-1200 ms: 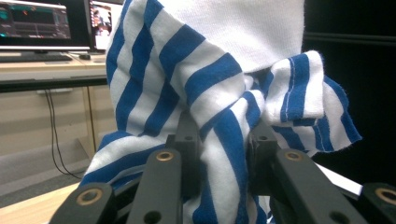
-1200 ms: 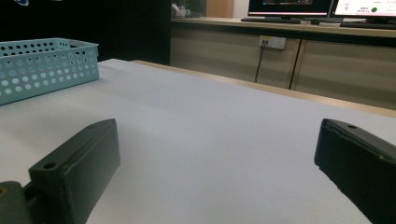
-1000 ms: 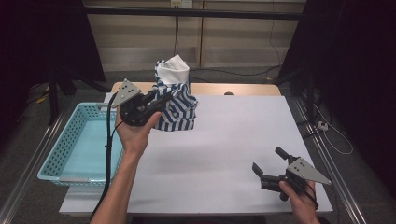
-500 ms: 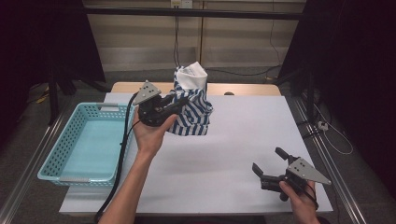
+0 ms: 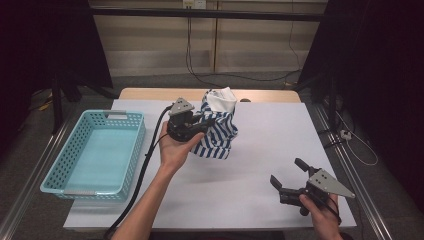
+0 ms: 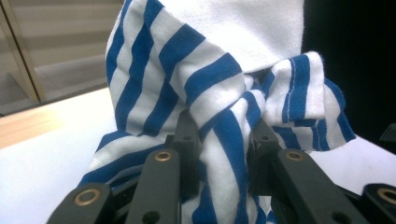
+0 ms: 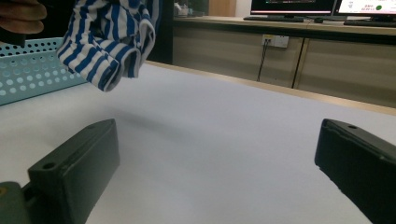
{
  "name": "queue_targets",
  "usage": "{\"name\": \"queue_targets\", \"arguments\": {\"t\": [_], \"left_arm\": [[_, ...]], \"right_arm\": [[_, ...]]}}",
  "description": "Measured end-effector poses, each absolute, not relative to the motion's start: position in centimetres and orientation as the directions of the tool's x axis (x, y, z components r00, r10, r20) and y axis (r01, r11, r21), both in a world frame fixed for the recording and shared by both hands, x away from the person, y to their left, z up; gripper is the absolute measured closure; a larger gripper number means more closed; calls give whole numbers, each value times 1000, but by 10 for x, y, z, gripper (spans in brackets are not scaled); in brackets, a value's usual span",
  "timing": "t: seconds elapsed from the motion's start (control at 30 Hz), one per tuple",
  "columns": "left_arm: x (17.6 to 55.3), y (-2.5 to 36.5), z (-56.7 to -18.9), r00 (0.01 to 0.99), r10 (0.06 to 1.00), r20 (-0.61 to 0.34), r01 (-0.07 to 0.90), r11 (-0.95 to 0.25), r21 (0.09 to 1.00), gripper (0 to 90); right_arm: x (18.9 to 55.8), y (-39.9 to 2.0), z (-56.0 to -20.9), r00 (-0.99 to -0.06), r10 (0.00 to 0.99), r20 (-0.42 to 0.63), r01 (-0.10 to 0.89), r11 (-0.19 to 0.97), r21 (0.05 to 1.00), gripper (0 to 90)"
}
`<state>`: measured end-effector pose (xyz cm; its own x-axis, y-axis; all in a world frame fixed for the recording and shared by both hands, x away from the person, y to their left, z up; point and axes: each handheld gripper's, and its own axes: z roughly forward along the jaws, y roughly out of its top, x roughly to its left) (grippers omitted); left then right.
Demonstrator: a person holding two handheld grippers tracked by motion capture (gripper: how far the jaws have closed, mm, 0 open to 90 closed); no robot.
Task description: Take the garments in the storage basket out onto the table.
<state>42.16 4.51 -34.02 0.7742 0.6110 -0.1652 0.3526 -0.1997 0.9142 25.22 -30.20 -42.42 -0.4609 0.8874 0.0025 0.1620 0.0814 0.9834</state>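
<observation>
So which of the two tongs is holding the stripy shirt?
The left tongs, up by the basket. They are pinched shut on the blue and white striped shirt. The right tongs sit open near the table's front edge, with nothing between them.

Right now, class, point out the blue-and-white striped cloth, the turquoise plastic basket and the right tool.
blue-and-white striped cloth [image 5: 219,134]: high view, striped middle.
turquoise plastic basket [image 5: 49,172]: high view, left rim.
right tool [image 5: 289,176]: high view, between its open jaws.
</observation>
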Motion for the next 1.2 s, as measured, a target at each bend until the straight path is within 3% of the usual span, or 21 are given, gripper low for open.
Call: {"name": "queue_targets", "arguments": {"t": [0.7,1.2], "left_arm": [[432,12,-405,776,606,-175,474,-376,796,703],[434,2,-432,789,594,-155,501,-477,722,656]], "right_arm": [[251,-302,-424,-473,881,2,165,86,983,0],[252,-302,-425,-472,881,-5,162,92,982,0]]}}
